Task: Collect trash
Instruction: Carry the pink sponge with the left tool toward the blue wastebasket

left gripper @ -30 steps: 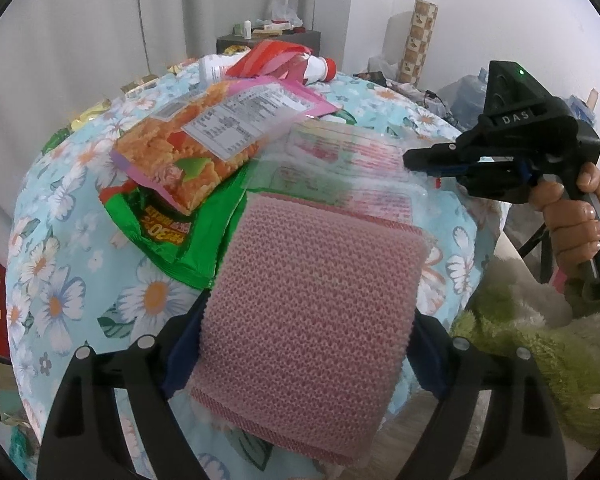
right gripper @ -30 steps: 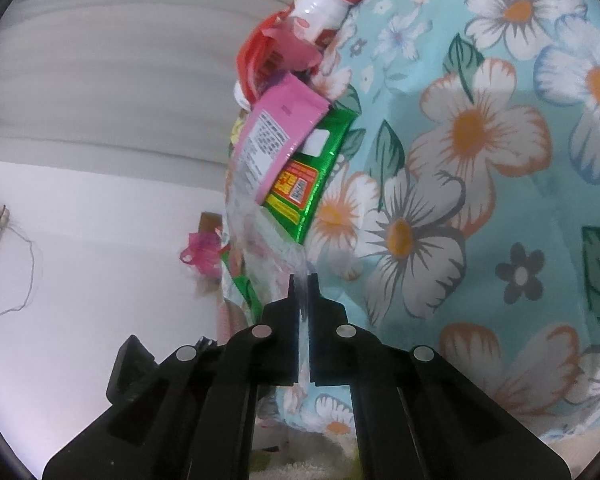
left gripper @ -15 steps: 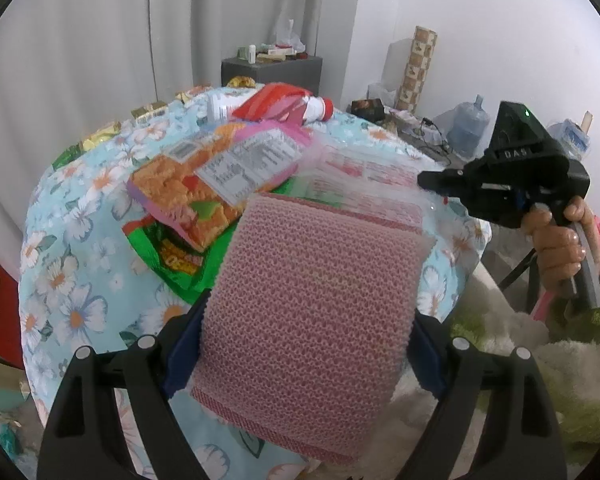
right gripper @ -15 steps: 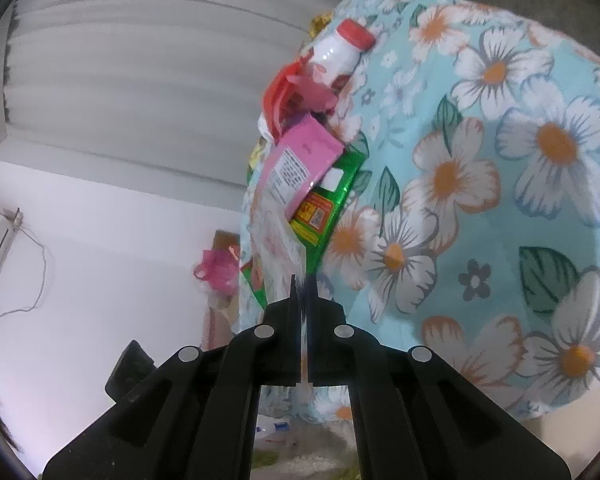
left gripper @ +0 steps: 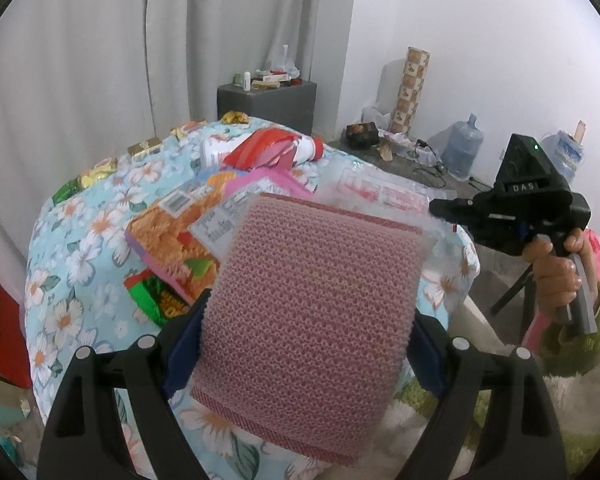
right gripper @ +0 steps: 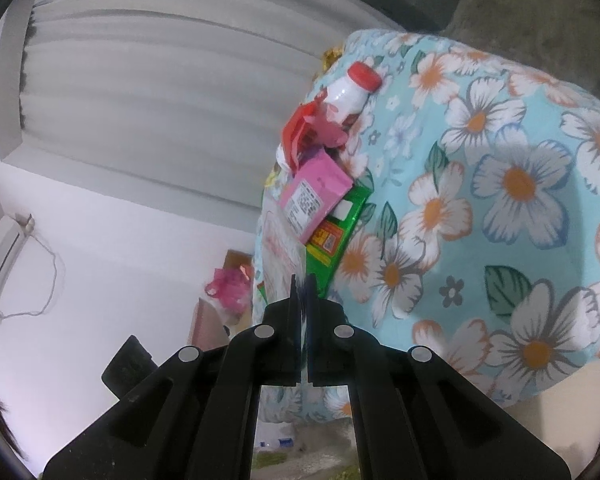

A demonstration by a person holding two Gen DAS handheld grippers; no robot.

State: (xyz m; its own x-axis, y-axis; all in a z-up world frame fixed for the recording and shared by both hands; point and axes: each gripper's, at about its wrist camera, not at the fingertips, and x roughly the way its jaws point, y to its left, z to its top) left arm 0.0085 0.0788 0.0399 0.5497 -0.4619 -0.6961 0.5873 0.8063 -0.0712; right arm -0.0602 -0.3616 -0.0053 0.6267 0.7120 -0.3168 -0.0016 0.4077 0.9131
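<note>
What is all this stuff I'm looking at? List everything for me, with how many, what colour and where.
pink mesh pad: one, pink, between the left jaws
clear wrapper: one, clear with red print, pinched at its edge by the right jaws
snack bag: one, orange and pink, on the table, overlapping the green wrapper
green wrapper: one, green, under the snack bag
bottle: one, white with red cap, lying at the far side of the table
red wrapper: one, red, over the bottle
tablecloth: one, light blue with flowers, over the table
water jug: one, blue, on the floor by the wall
left gripper: one, black
right gripper: one, black
hand: one, on the right gripper's handle
</note>
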